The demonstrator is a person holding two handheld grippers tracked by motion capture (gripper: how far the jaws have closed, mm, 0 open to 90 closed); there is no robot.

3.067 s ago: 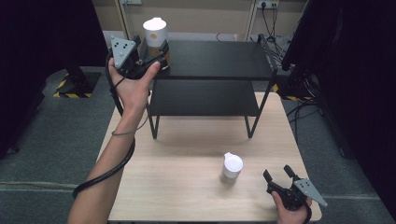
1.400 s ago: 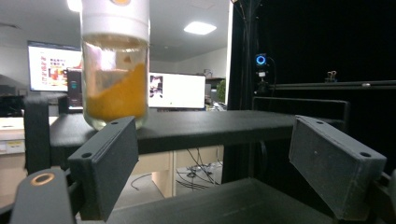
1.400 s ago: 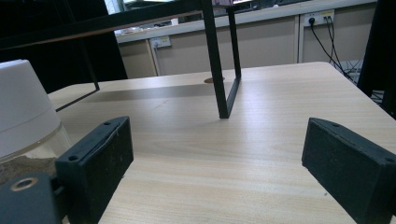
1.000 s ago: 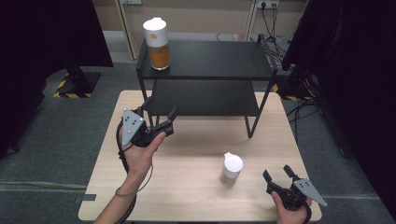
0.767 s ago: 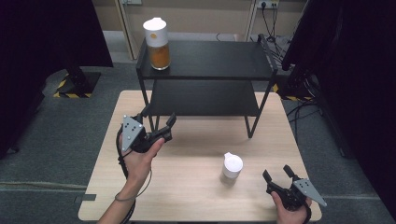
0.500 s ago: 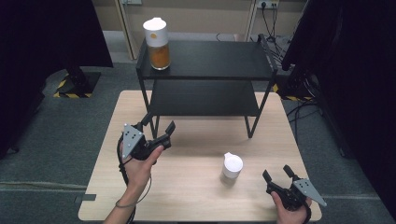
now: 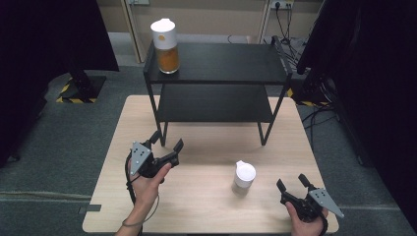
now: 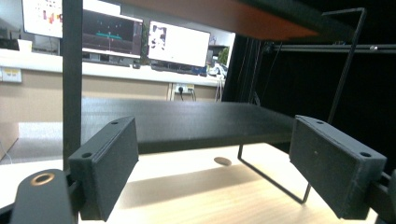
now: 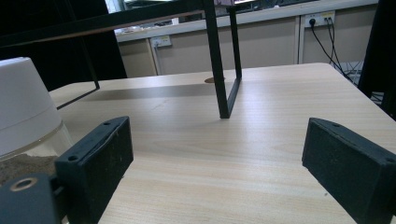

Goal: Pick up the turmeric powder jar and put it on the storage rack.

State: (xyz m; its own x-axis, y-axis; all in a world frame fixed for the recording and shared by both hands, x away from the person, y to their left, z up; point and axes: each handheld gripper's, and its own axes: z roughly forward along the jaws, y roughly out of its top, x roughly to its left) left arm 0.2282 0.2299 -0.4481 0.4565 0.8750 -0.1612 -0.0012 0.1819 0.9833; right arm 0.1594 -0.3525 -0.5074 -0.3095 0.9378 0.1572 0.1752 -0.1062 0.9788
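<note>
Over the table (image 7: 206,162), the left gripper (image 7: 167,147) & right gripper (image 7: 291,183) both have jaws spread apart w/ nothing between; a white-capped jar (image 7: 244,178) stands near the right one.

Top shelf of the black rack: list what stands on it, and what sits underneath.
On the top shelf stands one white-lidded jar with orange contents, at its left end. Beneath, the lower shelf looks bare, though its back part is covered by the top shelf.
</note>
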